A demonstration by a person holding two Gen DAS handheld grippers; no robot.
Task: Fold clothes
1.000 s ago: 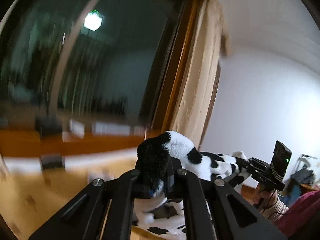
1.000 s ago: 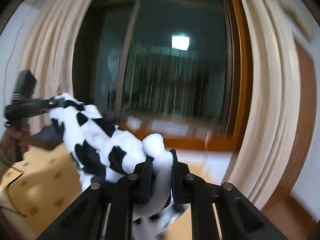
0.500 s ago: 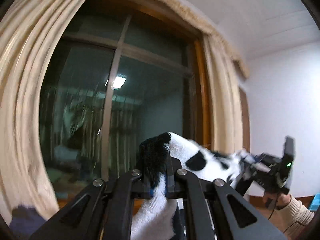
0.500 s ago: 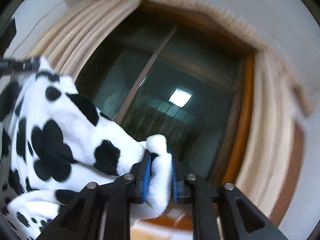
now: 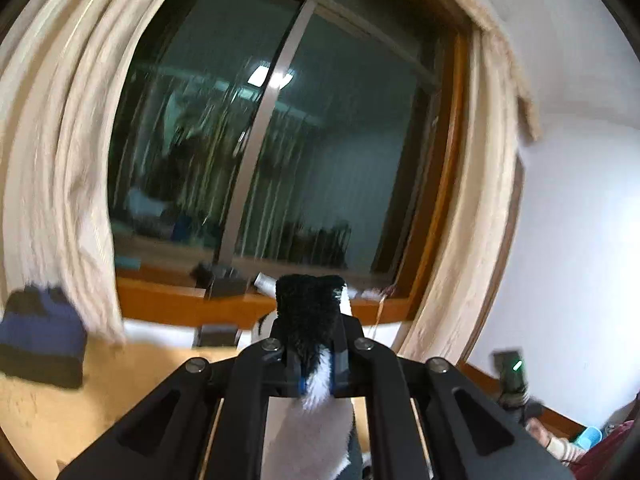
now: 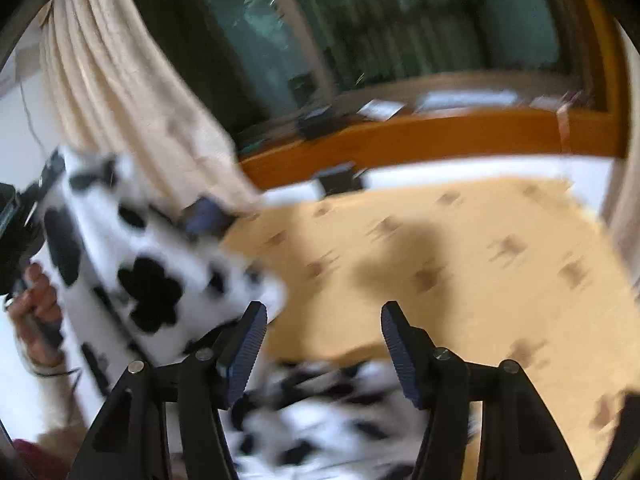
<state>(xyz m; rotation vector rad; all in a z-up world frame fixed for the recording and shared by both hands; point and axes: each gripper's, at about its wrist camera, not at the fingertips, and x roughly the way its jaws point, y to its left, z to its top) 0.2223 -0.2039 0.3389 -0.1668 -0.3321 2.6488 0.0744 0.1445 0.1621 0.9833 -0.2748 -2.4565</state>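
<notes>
Dark window glass (image 5: pixel 304 128) and cream curtains (image 5: pixel 56 168) fill the far side of the room, above an orange wooden sill (image 6: pixel 420 140) and a bed spread with a tan patterned cover (image 6: pixel 460 264).

Left tongs (image 5: pixel 316 364) are clamped narrow on a black-and-white edge of the fleece garment (image 6: pixel 132 264), which rises out of the pinch and hangs below it. Right tongs (image 6: pixel 322 344) stand wide with nothing between the blue pads (image 6: pixel 248 344); more of the spotted fleece lies blurred just beneath them, near the front edge of the bed. In the right wrist view the raised part of the garment slopes up toward the person's left hand (image 6: pixel 36 304) at the left side of the bed. A folded blue and black item (image 5: pixel 40 340) lies toward the far left corner of the bed.

Judging from this, the garment is held by one corner only, and the step in hand is to take a second hold so it can be spread flat. Doing it well likely means keeping the left pinch firm and high enough to show the hanging hem, then bringing the open tongs down on a single layer at the matching corner, not a bunched handful. Thick fleece may slip or double over, so a deep bite looks wiser. Motion blur hides exactly which edge lies under the right tongs.
</notes>
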